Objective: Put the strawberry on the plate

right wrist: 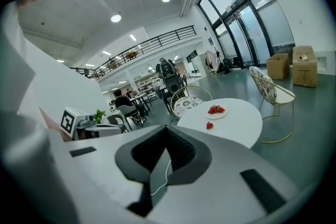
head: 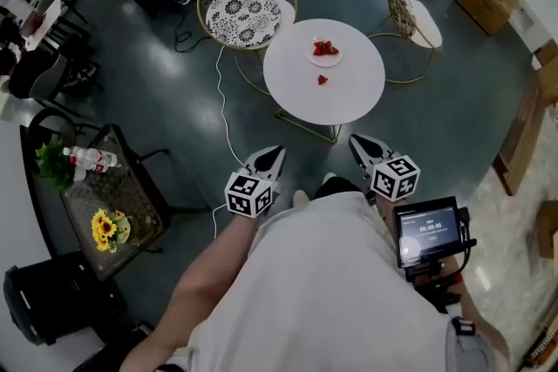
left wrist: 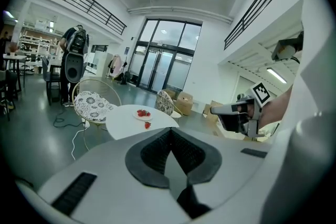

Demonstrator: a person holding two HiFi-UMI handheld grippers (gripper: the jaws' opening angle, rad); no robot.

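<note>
Head view: strawberry [head: 323, 80] loose on white counter [head: 353, 96], near side of plate [head: 312, 59], well ahead of left gripper [head: 268, 159] and right gripper [head: 364, 148], right marginally nearer. Left gripper view: fingers [left wrist: 155, 152] pressed together, empty. Right gripper view: fingers [right wrist: 181, 152] likewise; strawberry ahead, slightly right.

- We hold our left gripper [head: 272, 156] out low in front of us, tipped a little downward, its fingers [left wrist: 152, 152] pressed together with nothing between them.
- Our right gripper [head: 359, 144] points the same way just beside it, not touching it, fingers [right wrist: 181, 153] likewise closed and empty.
- Our bare left forearm [head: 209, 274] reaches forward.
</note>
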